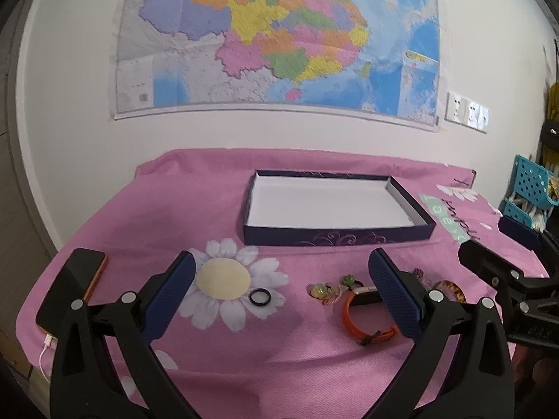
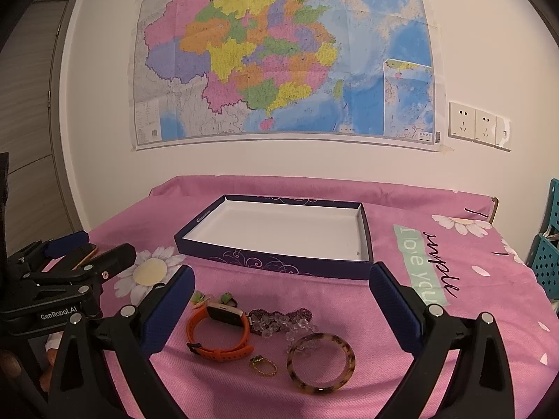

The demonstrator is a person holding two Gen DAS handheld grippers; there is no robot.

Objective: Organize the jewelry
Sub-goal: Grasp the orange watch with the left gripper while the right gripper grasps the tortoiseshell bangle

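A shallow dark purple box [image 1: 335, 236] with a white inside lies open on the pink cloth; it also shows in the right wrist view [image 2: 276, 260]. Before it lie a black ring [image 1: 260, 296], green hair clips [image 1: 321, 291], an orange watch [image 1: 363, 314] [image 2: 218, 331], a purple beaded piece [image 2: 279, 319], a small gold ring [image 2: 262, 366] and a tortoiseshell bangle [image 2: 320, 362]. My left gripper [image 1: 282, 281] is open and empty above the black ring and watch. My right gripper [image 2: 282, 295] is open and empty above the watch and bangle.
A black phone [image 1: 71, 288] with a white cable lies at the table's left edge. Blue perforated baskets [image 1: 531, 188] stand at the right. A map [image 2: 279, 56] and wall sockets [image 2: 478, 124] are on the wall behind.
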